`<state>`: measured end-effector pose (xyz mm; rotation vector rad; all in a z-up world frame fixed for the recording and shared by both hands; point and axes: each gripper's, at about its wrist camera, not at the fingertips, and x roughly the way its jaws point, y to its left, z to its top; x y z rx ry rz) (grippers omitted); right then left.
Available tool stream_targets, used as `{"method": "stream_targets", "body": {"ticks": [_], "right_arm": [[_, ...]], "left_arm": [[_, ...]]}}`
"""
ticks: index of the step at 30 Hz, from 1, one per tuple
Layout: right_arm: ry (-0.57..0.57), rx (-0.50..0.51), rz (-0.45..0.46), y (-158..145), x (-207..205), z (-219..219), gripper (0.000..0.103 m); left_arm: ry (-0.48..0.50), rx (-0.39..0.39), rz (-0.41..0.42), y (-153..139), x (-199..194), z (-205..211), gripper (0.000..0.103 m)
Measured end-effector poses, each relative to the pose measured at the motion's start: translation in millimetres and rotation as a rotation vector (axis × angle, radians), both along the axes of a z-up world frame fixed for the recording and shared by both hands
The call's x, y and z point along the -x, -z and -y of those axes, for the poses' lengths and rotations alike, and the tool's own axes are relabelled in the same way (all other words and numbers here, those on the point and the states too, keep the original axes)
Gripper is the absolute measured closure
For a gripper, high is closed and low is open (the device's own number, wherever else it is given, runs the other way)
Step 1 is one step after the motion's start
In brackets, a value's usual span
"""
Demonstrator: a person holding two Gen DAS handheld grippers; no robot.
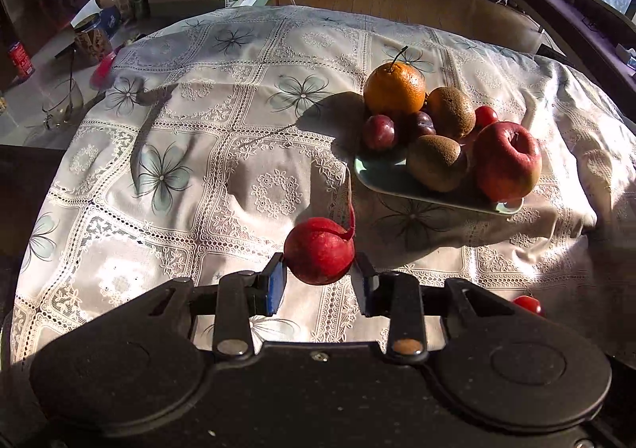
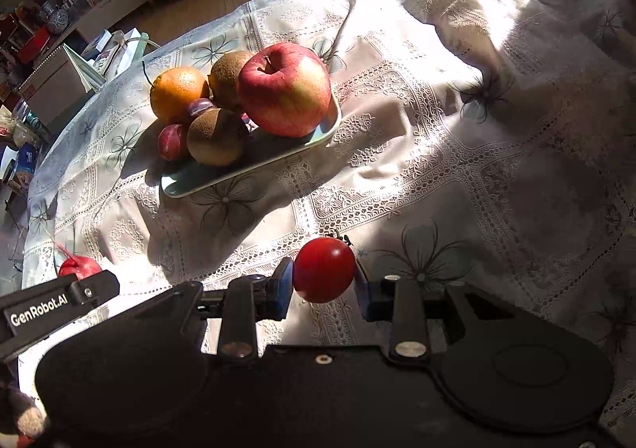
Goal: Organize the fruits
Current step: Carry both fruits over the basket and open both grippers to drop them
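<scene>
From my left wrist, my left gripper point(image 1: 320, 275) pinches a red radish point(image 1: 319, 250) just short of the plate point(image 1: 381, 173), which is crowded with the apple point(image 1: 507, 160). From my right wrist, my right gripper point(image 2: 324, 283) pinches a small tomato point(image 2: 324, 269), also short of the plate. I should lower each gently onto the bare near end, avoiding the pile.

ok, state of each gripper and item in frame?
left gripper: jaws shut on radish
radish: held, off the plate
right gripper: jaws shut on tomato
tomato: held, off the plate
plate: on tablecloth, piled with fruit
apple: on plate, stem up
</scene>
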<state>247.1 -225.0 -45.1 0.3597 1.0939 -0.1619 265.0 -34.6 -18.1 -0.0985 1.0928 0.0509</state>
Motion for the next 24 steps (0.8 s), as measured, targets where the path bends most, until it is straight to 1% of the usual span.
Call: {"method": "stream_targets", "body": {"ticks": [3, 7, 9, 13, 16, 19, 21, 24], "right_arm": [[-0.039, -0.017, 0.047, -27.8, 14.9, 0.2, 0.069], [-0.1, -0.021, 0.111, -66.0, 43.9, -1.7, 0.069], [-0.133, -0.017, 0.136, -80.9, 60.3, -3.2, 0.069], [-0.206, -0.019, 0.181, -103.3, 98.8, -2.1, 0.069], [-0.257, -0.03, 0.203, -114.4, 131.4, 0.5, 0.069], [-0.296, -0.019, 0.221, -117.8, 160.6, 2.5, 0.069], [-0.32, -0.017, 0.218, -115.8, 180.1, 3.3, 0.069], [-0.349, -0.029, 0.182, -103.8, 199.2, 3.0, 0.069]], "left_arm": [[0.051, 0.015, 0.005, -19.8, 21.1, -1.9, 0.059], [0.125, 0.0, 0.001, -37.0, 55.9, 0.8, 0.059], [0.159, 0.005, -0.009, -41.3, 72.7, 1.7, 0.059], [0.231, 0.034, -0.062, -40.6, 105.9, 0.5, 0.059], [0.266, 0.03, -0.078, -36.8, 132.0, -1.8, 0.059], [0.29, 0.033, -0.09, -30.3, 155.0, -6.6, 0.059], [0.304, 0.044, -0.103, -24.7, 167.4, -8.9, 0.059], [0.32, 0.046, -0.119, -14.4, 183.3, -9.2, 0.059]]}}
